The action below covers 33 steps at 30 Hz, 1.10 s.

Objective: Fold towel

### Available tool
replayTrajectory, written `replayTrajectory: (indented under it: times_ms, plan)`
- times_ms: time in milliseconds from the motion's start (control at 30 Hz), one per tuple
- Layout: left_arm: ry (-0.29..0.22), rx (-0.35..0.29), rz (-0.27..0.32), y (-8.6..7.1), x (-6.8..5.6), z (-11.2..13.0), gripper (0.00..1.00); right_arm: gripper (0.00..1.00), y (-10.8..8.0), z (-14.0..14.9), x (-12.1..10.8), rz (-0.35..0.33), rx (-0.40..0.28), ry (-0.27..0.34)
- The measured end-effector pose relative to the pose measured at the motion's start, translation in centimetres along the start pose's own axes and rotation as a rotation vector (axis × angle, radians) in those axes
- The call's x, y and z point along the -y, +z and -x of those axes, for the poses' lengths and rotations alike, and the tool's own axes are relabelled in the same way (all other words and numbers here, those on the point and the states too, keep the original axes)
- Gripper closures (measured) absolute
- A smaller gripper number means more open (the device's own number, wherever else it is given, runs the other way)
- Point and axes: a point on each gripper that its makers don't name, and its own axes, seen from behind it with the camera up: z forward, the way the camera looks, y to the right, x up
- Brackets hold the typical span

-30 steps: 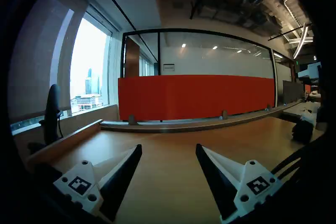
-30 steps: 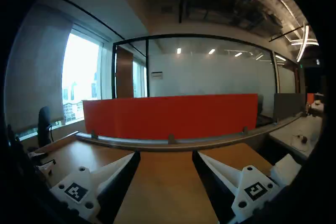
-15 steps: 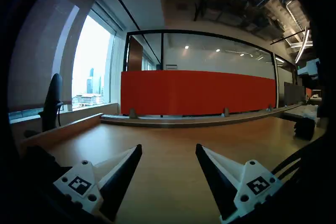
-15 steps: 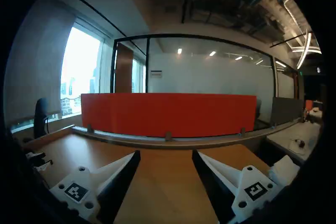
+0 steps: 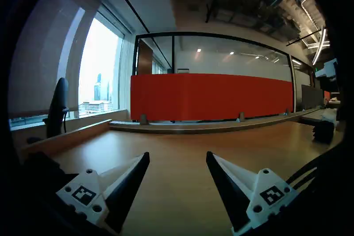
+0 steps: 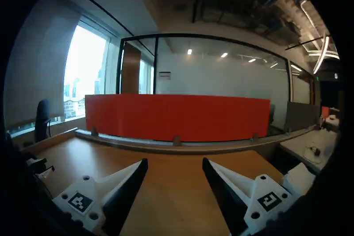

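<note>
I am holding both grippers low over the wooden desk (image 5: 186, 143), facing the orange divider (image 5: 212, 96). My left gripper (image 5: 177, 153) and right gripper (image 6: 175, 160) are gaping, gripping nothing. A white lump (image 6: 301, 176) is lying just beside my right finger; whether it is the towel I cannot tell.

Left gripper view: 1 left gripper (image 5: 177, 155) w/ 2 fingers (image 5: 126, 183) and 1 square marker (image 5: 84, 195) per finger, so 2 total. Also 1 wooden desk (image 5: 177, 141), 1 red divider (image 5: 212, 96) on 3 small brackets (image 5: 143, 119), 1 black chair (image 5: 57, 107), 1 big window (image 5: 99, 76). Right gripper view: 1 right gripper (image 6: 174, 161), also 2 fingers and 2 markers, w/ 1 desk, 1 divider on 3 brackets, 1 chair, plus 1 white lump (image 6: 301, 176) at the right edge, too blurred to ID.
</note>
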Motion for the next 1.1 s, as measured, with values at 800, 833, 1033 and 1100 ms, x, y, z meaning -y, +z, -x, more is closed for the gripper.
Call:
replayTrajectory:
  times_ms: [800,833,1033,1100]
  plan:
    - [0.004,-0.001,-0.002,0.1,-0.3,0.4,0.05,0.05,-0.4,-2.0,-4.1,0.05,-0.051,0.01]
    - [0.005,-0.001,-0.002,0.1,-0.3,0.4,0.05,0.05,-0.5,-2.2,-4.3,0.051,-0.056,0.007]
    - [0.004,-0.001,-0.002,0.2,-0.3,0.5,0.05,0.05,-1.0,-3.3,-5.1,0.061,-0.075,0.004]
    - [0.004,-0.001,-0.002,0.2,-0.3,0.5,0.05,0.05,-1.0,-3.3,-5.3,0.062,-0.077,0.011]
